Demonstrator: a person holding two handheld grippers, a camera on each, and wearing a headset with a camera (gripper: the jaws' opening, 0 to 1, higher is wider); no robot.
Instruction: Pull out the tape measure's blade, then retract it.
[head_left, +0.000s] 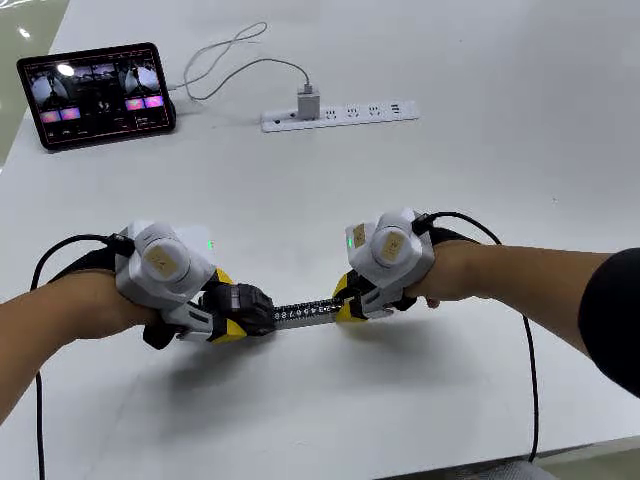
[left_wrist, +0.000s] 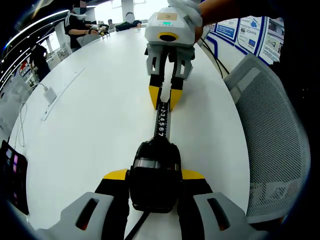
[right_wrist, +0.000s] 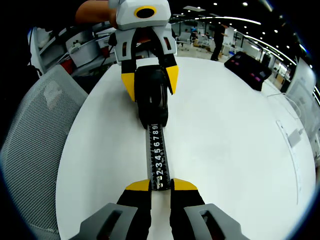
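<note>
The left tongs (left_wrist: 154, 175) are closed on the black case (right_wrist: 151, 95), one yellow tip against each flat side. The right tongs (right_wrist: 157, 186) face them and are pinched shut on the free end of the blade (right_wrist: 156, 150).

A short stretch of blade is out of the case, with numerals up to 9 showing. It runs straight and taut from the case's mouth to the right tongs, so its long axis lies along the line between the two grippers. Any further pull likely means drawing the right tongs straight away from the case along that line. Retracting likely means travelling back toward the case without twisting the blade.

Both forearms come in low from either side, hands level, tongs nose to nose. I cannot tell whether the case touches the tabletop (head_left: 400, 400) or hangs just above it.

A tablet (head_left: 97, 95) and power strip (head_left: 340, 115) lie well beyond the case.
</note>
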